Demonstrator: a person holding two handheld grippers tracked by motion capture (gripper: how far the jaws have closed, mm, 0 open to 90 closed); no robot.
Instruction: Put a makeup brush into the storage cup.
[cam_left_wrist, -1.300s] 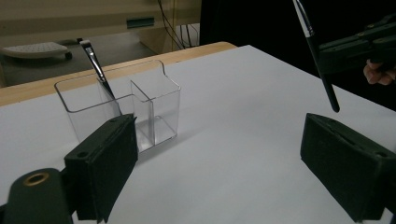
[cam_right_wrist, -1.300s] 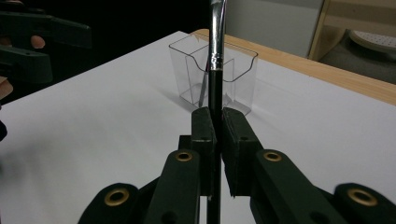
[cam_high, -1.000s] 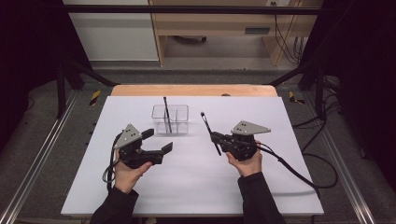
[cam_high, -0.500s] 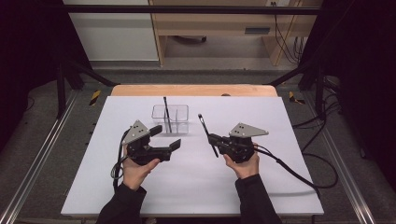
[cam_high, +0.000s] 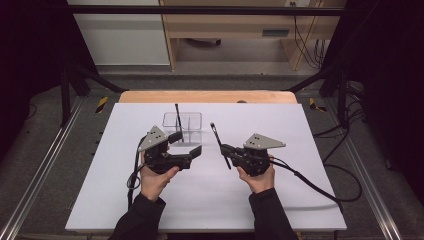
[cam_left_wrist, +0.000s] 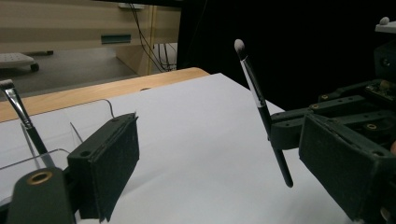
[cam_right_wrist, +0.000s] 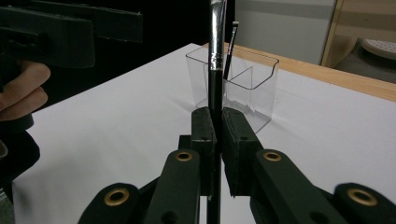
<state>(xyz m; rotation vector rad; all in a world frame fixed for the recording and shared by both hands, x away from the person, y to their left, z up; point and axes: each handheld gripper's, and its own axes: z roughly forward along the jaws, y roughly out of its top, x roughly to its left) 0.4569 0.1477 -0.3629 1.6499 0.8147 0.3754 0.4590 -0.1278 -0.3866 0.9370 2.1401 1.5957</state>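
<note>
My right gripper (cam_high: 226, 149) (cam_right_wrist: 217, 133) is shut on a black make-up brush (cam_high: 216, 136) (cam_right_wrist: 215, 70), gripping its handle low down so the bristle end points up and away. The same brush (cam_left_wrist: 261, 109) stands tilted in the left gripper view, with a pale tip. My left gripper (cam_high: 186, 143) (cam_left_wrist: 222, 135) is open with nothing between its pads, just in front of a clear divided container (cam_high: 183, 121) (cam_right_wrist: 245, 86) (cam_left_wrist: 42, 140). A second brush (cam_high: 177, 116) (cam_right_wrist: 230, 49) (cam_left_wrist: 21, 116) stands in that container.
The white table top (cam_high: 300, 190) has a wooden strip (cam_high: 205, 96) along its far edge. Cables trail from both grippers toward the near edge. In the right gripper view, the hand holding the left gripper (cam_right_wrist: 21, 100) is close at the left.
My left gripper has moved right and a little away from the person, closer to the container. The right gripper and its brush have hardly moved.
</note>
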